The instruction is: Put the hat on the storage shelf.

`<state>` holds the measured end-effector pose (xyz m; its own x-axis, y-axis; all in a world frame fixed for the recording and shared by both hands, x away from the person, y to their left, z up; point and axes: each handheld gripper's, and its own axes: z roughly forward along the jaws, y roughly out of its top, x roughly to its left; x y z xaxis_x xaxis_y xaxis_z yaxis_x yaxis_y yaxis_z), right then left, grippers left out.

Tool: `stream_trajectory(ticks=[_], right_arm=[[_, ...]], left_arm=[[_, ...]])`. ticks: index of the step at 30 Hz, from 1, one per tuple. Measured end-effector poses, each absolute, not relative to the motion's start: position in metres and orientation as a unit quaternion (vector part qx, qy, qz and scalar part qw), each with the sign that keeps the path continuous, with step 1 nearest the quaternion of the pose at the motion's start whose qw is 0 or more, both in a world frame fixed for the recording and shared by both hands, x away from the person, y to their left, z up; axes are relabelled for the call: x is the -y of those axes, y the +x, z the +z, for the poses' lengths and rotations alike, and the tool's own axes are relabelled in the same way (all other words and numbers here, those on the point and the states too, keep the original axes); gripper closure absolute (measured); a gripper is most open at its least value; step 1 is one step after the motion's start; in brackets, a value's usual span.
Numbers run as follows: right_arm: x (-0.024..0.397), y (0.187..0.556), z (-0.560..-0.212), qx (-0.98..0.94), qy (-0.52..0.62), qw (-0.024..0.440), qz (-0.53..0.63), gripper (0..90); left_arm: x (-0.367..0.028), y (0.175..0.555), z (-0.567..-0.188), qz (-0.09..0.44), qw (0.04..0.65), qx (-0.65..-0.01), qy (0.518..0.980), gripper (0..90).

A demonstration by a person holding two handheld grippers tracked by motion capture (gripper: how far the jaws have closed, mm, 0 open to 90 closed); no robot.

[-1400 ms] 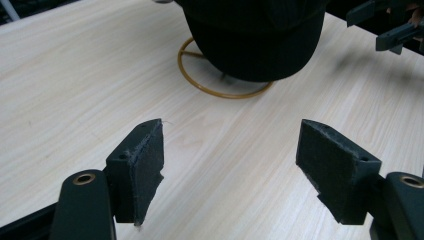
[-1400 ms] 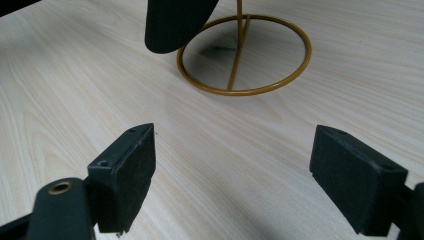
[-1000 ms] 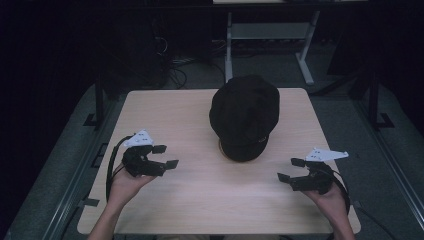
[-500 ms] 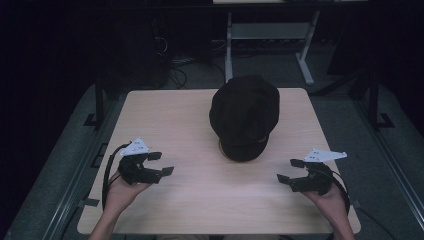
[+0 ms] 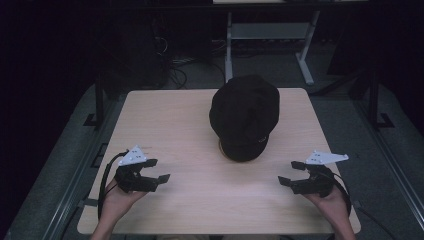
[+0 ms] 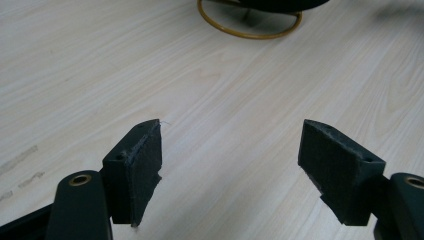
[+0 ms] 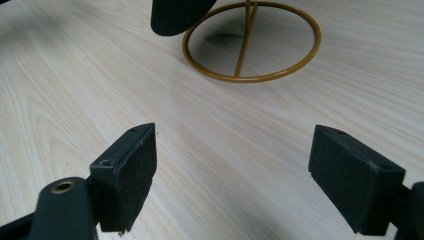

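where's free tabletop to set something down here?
Most of the table is bare: the far-left stretch beside the black cap, the near strip between the left gripper and right gripper, and a narrower band right of the cap. Crowded only mid-far, where the cap sits on its gold wire stand.

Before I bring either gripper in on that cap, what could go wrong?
The black cap sits raised on a thin gold wire stand; a sideways nudge may tip the stand or slide the cap off. Both the left gripper and right gripper are open and low over the table, so a jaw could snag the stand's ring.
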<state>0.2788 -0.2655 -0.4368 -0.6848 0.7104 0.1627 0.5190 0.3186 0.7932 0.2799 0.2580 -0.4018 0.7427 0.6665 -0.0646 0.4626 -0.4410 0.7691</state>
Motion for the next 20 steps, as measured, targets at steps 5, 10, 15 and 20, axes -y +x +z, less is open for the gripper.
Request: stream_trajectory(ticks=[5,10,15,20], right_arm=[[0.266,0.276,-0.436,-0.803,0.383,0.109,0.443,19.2],[0.265,0.269,-0.438,-0.808,0.377,0.109,0.439,19.4],[0.263,0.269,-0.438,-0.81,0.374,0.109,0.439,19.4],[0.261,0.272,-0.439,-0.81,0.372,0.106,0.441,19.2]], left_arm=[[-0.26,0.276,-0.41,0.116,0.413,-0.342,0.836,25.0],[-0.267,0.268,-0.423,0.108,0.418,-0.35,0.831,25.0],[-0.268,0.265,-0.431,0.115,0.401,-0.353,0.837,24.9],[-0.269,0.267,-0.43,0.126,0.408,-0.353,0.833,24.6]])
